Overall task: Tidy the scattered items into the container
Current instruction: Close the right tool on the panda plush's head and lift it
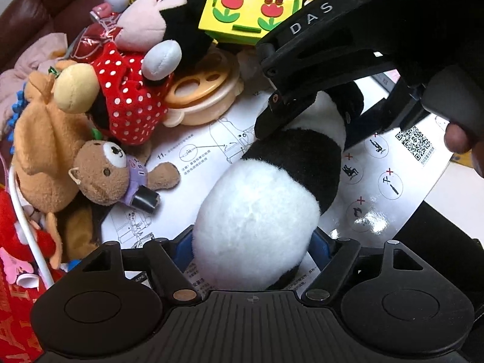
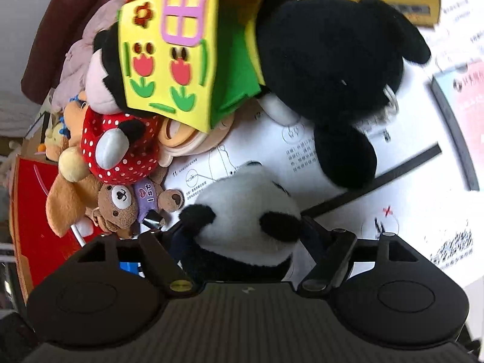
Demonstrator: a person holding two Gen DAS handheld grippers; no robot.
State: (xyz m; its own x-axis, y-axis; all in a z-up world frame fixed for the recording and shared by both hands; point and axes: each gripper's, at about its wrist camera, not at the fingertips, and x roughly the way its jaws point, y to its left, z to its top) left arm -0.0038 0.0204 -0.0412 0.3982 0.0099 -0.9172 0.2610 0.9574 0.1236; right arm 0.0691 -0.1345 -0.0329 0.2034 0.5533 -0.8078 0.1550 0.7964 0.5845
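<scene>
Both grippers are clamping one panda plush (image 1: 266, 199), which is lying on a printed instruction sheet (image 1: 393, 181). The left gripper (image 1: 251, 245) is closing its jaws on the white rear end; the right gripper (image 2: 242, 233) is pinching the head end, its black body (image 1: 348, 45) showing across the left view. A small brown bear (image 1: 103, 175), a polka-dot plush (image 1: 127, 103) and a yellow foam house (image 2: 169, 57) are crowding just beside it. A red box (image 2: 33, 211) is standing at the left.
</scene>
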